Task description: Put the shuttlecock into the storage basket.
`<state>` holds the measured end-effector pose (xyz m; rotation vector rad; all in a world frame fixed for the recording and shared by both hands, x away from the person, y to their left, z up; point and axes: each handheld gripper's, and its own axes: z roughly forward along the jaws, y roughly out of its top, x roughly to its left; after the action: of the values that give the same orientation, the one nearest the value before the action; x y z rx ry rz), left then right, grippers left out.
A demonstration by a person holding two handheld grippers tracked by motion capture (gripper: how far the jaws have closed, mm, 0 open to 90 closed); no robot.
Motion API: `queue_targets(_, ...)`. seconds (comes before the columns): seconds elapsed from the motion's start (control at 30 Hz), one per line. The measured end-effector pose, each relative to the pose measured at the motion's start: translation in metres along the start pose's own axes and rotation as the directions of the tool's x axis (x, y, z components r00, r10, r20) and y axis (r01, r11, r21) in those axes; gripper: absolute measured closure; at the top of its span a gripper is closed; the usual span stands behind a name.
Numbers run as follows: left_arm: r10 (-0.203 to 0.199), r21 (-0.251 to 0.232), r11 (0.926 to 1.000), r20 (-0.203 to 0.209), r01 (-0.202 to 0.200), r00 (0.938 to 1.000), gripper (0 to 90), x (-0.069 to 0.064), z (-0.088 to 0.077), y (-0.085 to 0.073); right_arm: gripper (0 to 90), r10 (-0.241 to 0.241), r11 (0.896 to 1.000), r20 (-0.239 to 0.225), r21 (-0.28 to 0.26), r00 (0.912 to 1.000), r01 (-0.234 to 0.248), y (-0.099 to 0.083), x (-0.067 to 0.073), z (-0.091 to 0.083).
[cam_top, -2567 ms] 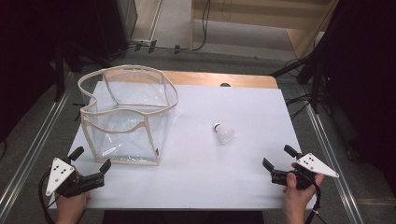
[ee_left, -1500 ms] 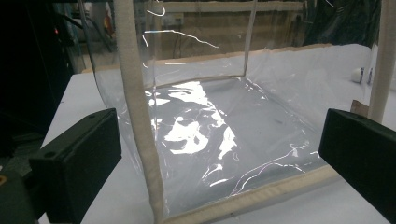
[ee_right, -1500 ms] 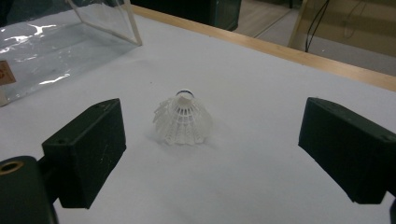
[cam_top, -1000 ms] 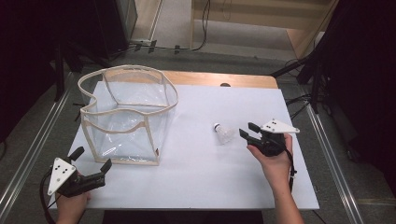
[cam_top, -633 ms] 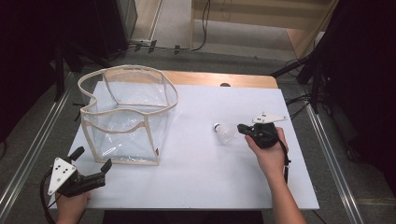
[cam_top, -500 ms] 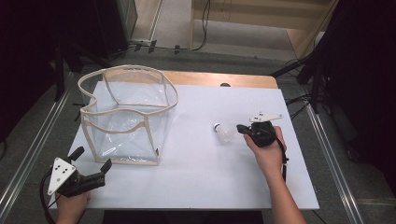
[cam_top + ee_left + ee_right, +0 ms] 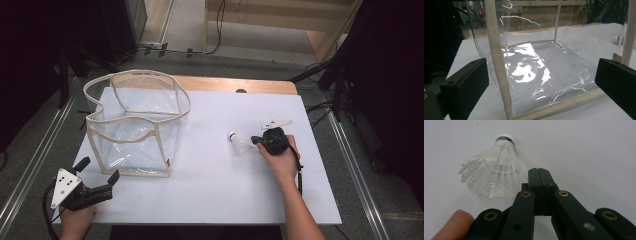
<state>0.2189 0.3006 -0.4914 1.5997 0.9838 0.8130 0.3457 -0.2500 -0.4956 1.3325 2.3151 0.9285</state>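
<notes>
While right claw (image 7: 539,173) closes empty, shuttlecock (image 7: 491,178) lies beside it.

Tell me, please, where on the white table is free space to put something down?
The white table is bare along its near edge, between the left gripper and the person's right forearm, and in the middle strip between the clear plastic bag with beige trim and the white shuttlecock. It is crowded around the shuttlecock, where the right gripper sits.

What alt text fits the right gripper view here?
The right gripper, jaws shut together with nothing between them, points at a white shuttlecock lying on its side on the white table, just left of the jaw tips.
</notes>
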Motion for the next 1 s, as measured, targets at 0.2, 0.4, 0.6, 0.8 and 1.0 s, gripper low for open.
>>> queue_targets(0.2,0.002,0.000,1.0000,-0.001,-0.002,1.0000,0.0,0.000,0.000,0.000,87.2,-0.006,1.000,-0.016,0.014,0.9999,0.006,-0.001,0.003,0.006)
queue_targets(0.4,0.003,0.002,1.0000,-0.002,-0.003,1.0000,0.0,0.000,0.000,0.000,87.3,-0.038,0.999,-0.048,0.015,0.9981,0.039,-0.002,0.013,0.007)
queue_targets(0.6,0.007,0.001,1.0000,-0.001,-0.007,1.0000,0.0,0.000,0.000,0.000,87.2,-0.069,0.998,-0.086,-0.002,0.9939,0.069,0.000,0.026,0.007)
queue_targets(0.8,0.008,0.001,1.0000,-0.002,-0.008,1.0000,0.0,-0.001,0.000,0.000,87.2,-0.119,0.993,-0.121,-0.016,0.9855,0.118,0.007,0.044,0.009)
queue_targets(1.0,0.008,0.000,1.0000,-0.001,-0.008,1.0000,0.0,0.000,0.000,0.000,87.2,-0.151,0.989,-0.136,-0.016,0.9791,0.150,0.014,0.057,0.012)
